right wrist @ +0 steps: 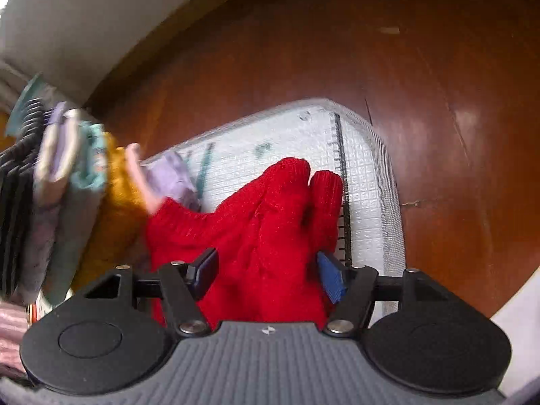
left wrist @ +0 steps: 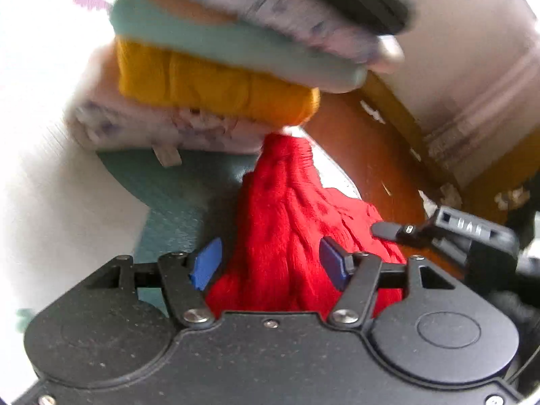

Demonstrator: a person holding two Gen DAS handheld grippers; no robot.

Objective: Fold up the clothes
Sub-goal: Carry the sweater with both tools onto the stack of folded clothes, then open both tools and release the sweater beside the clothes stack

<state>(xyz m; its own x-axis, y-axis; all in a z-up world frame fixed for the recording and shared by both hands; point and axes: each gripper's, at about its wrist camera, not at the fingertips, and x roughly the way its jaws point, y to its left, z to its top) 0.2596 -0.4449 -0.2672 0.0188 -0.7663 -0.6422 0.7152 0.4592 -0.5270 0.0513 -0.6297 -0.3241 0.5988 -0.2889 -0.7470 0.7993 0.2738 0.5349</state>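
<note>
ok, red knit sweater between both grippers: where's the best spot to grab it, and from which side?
Probably the two rounded folded ends at the far edge of the red sweater, over the white gridded mat. Those lobes are thick and free. Come from the mat side, opposite the stack of folded clothes that crowds its other edge. Both grippers look open around the bunched knit.

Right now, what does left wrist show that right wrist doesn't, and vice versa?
Only the left wrist view shows the right gripper, entering from the right edge beside the red knit; whether it is open or shut cannot be told there. It also shows a teal mat.

Only the right wrist view shows the white gridded mat with its ruler edge, lying on the brown wooden floor.

Both show the red knit garment bunched between open blue pads, plus the blurred stack of folded clothes with a mustard piece in it.
</note>
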